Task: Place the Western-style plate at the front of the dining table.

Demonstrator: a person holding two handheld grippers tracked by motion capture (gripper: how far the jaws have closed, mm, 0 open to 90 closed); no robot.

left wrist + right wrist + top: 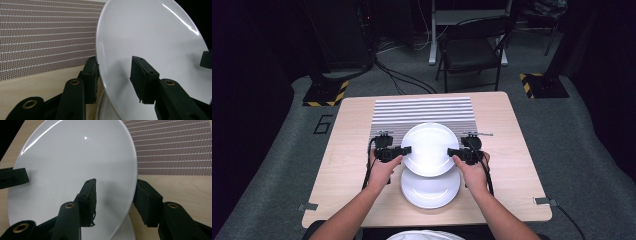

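Note:
A white plate (430,149) hangs over the table (347,150), held level between my two grippers. My left gripper (407,149) is shut on its left rim and my right gripper (451,151) on its right rim. In the left gripper view the plate (150,37) has one jaw on its upper face and the other under its rim, with the gripper (116,77) astride the edge. The right gripper view shows the same hold on the plate (75,157) by that gripper (116,200). A second white plate (430,189) lies on the table just below and nearer me.
A grey striped mat (423,111) covers the table's far middle, partly under the held plate. Bare wood lies to the left and right of my hands. Beyond the table stand a folding chair (472,50) and black stands with cables on the floor.

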